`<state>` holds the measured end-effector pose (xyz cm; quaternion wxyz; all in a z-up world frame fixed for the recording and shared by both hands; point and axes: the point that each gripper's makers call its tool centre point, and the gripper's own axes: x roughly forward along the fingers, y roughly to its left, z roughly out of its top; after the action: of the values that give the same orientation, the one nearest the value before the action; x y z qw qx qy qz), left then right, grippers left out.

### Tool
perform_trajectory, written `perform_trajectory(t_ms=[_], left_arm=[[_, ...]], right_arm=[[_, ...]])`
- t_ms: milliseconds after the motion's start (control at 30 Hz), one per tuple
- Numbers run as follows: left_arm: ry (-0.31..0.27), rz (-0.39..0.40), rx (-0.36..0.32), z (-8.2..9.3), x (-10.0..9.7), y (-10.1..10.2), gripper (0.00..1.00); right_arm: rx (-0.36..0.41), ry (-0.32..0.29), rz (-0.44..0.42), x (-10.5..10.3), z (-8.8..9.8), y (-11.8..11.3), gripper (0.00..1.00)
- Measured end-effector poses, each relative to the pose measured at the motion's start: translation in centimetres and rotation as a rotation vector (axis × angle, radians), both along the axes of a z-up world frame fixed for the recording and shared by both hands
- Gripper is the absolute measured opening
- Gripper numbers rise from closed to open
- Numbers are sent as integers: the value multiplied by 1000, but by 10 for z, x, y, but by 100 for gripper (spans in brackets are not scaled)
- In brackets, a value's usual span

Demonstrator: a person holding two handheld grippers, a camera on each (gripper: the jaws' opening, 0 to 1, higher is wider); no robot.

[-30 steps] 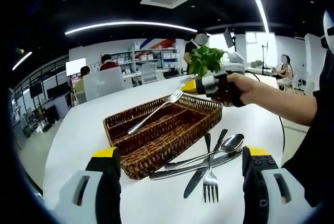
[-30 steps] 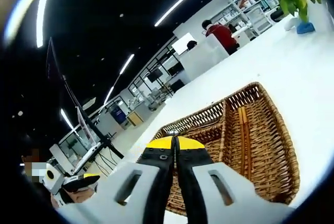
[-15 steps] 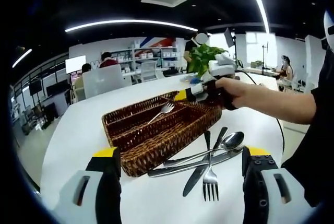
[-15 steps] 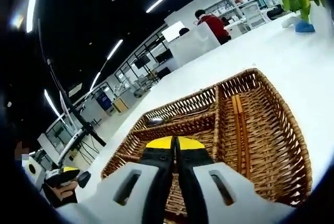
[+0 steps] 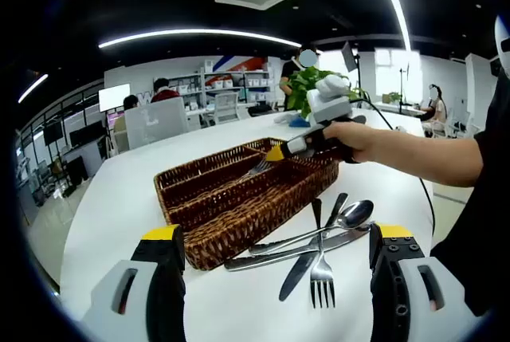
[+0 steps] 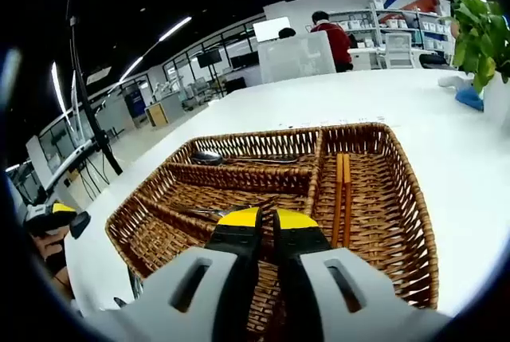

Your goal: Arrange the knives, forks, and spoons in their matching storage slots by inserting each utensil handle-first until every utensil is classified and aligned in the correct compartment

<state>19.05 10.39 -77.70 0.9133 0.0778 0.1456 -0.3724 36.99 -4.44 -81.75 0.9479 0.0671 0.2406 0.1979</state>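
The fork (image 6: 219,211) is thin, stiff, smooth metal, light but likely to slip or swing, so it is best held near the head with the handle leading. It lies in a middle slot of the wicker tray (image 5: 239,198), just beyond the right gripper (image 6: 266,218), whose jaws sit almost closed; whether they grip it cannot be told. That gripper reaches over the tray from three o'clock. The left gripper (image 5: 275,238) hovers wide open at six o'clock, short of the loose cutlery (image 5: 315,246).
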Motion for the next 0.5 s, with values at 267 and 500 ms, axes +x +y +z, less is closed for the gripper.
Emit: perform_trajectory(t_ms=[267,500], left_arm=[[2,7,1,-1,1,4,98],[2,10,-4,-1,2,5,98]], right_arm=[[-151,-3,53,-2,-3,2,7],[-224,14,99,-7,-7,4,10]])
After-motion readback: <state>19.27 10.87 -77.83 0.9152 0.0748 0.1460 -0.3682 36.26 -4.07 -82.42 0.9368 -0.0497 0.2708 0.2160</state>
